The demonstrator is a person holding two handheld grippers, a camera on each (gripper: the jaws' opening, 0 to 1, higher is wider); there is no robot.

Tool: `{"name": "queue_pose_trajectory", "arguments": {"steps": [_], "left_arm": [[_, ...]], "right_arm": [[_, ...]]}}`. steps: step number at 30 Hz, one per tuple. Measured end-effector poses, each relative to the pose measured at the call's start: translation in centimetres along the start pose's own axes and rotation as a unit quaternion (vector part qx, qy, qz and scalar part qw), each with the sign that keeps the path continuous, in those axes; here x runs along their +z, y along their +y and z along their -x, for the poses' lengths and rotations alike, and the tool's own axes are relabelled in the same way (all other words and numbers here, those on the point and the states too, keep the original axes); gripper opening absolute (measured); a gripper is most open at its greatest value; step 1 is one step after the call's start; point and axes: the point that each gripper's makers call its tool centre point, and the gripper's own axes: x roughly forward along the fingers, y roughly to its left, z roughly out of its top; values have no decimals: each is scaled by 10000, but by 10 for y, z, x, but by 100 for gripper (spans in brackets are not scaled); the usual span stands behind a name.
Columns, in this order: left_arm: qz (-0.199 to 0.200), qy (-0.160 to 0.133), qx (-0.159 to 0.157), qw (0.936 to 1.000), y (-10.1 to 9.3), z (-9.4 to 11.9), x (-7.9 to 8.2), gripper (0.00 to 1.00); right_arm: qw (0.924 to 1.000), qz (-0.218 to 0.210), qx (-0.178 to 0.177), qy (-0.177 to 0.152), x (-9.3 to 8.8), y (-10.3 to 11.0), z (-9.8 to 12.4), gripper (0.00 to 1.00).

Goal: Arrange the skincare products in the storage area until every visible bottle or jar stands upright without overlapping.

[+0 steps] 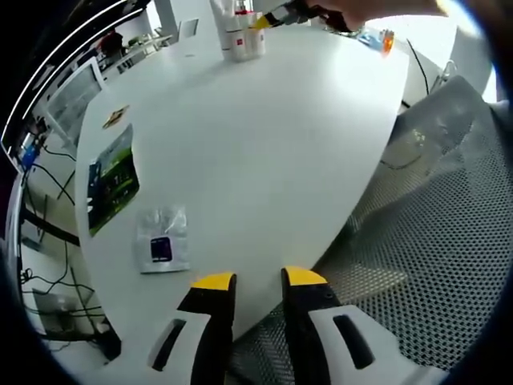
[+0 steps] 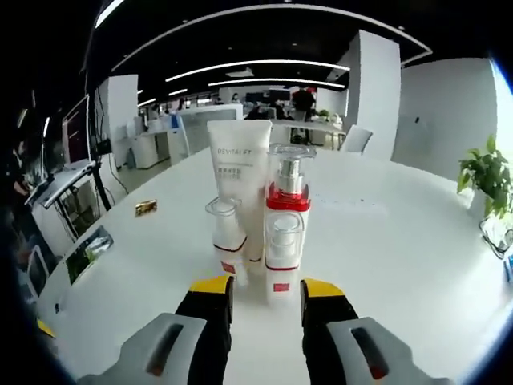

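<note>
**Checking the upright cluster before the next pick**

Hovering low over the white worktop [image 2: 417, 241], the right gripper [image 2: 264, 290] has its yellow-tipped jaws parted and holding nothing, with the nearest product sitting just beyond the gap between them. That product is a small clear-capped bottle [image 2: 282, 261] with a red label. Right behind it stands a pump bottle [image 2: 288, 188] with a red collar, beside it a tall white tube [image 2: 238, 180] on its cap, and to the left a second small bottle [image 2: 227, 233]. All four look upright and packed close; I cannot tell whether they touch.

The left gripper [image 1: 258, 282] is well away at the near edge of the worktop, jaws a little apart and empty, close to a clear sachet [image 1: 163, 239] and a green leaflet [image 1: 111, 180]. The skincare cluster [image 1: 243, 36] stands at the far end.

The arranging seems nearly done. Any next move needs a gentle, square approach so nothing topples.
</note>
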Motion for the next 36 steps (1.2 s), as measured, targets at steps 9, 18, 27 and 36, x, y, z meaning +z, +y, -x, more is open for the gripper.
{"name": "queue_pose_trajectory", "arguments": {"steps": [9,18,27,36], "left_arm": [[11,-187,-76,9998,-3,2,8,25],[532,-859,-533,9935,-18,7,32,37],[830,-1177,-496,9883,-6,21,48,51],[773,-1479,-183,9858,33,32,84,55]], "right_arm": [[9960,-371,812,-27,-26,51,66,46],[9789,-237,2025,-120,-42,110,127,70],[9719,464,2304,95,-60,135,159,91],[9716,1413,1889,-170,-64,130,172,80]]}}
